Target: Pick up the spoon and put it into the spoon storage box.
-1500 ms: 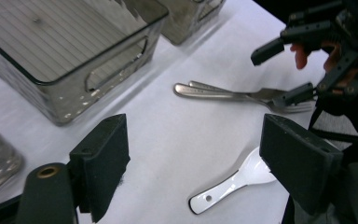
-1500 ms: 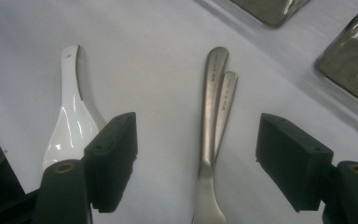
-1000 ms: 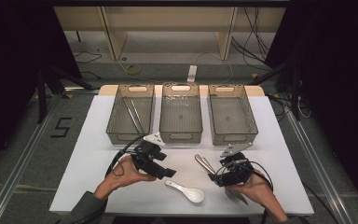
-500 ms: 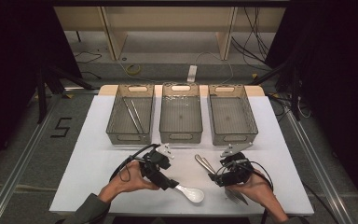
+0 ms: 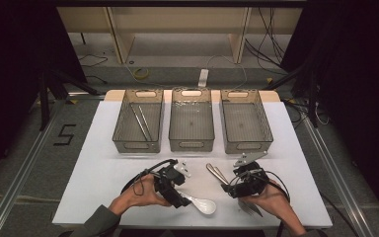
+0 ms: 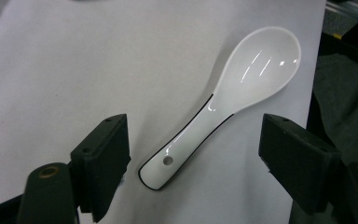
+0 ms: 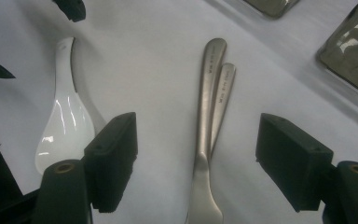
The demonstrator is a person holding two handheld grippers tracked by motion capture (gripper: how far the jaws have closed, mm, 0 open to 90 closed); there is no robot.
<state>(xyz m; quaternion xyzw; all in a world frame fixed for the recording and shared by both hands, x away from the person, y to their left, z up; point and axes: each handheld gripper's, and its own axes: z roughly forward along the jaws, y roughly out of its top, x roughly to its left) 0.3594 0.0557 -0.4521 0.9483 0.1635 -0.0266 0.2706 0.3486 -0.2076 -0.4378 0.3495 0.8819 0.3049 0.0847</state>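
A white ceramic spoon (image 5: 205,206) lies near the table's front edge, its bowl toward the edge. My left gripper (image 5: 179,198) stands open just over it. In the left gripper view the spoon's handle (image 6: 177,151) lies between the two black jaws, and neither pad touches it. Two metal utensil handles (image 5: 216,172) lie side by side right of the centre. My right gripper (image 5: 227,188) is open over them, and the right gripper view shows the handles (image 7: 211,107) between the wide jaws, untouched. The white spoon (image 7: 64,122) also lies at the left there.
Three clear bins stand in a row at the back of the white table (image 5: 103,168). The left bin (image 5: 126,146) holds thin metal sticks; the middle bin (image 5: 191,145) and the right bin (image 5: 246,147) look empty. The table's front edge runs close behind the spoon.
My left gripper has moved right and down until its jaws stand on either side of the white spoon's handle. The right gripper has kept still.
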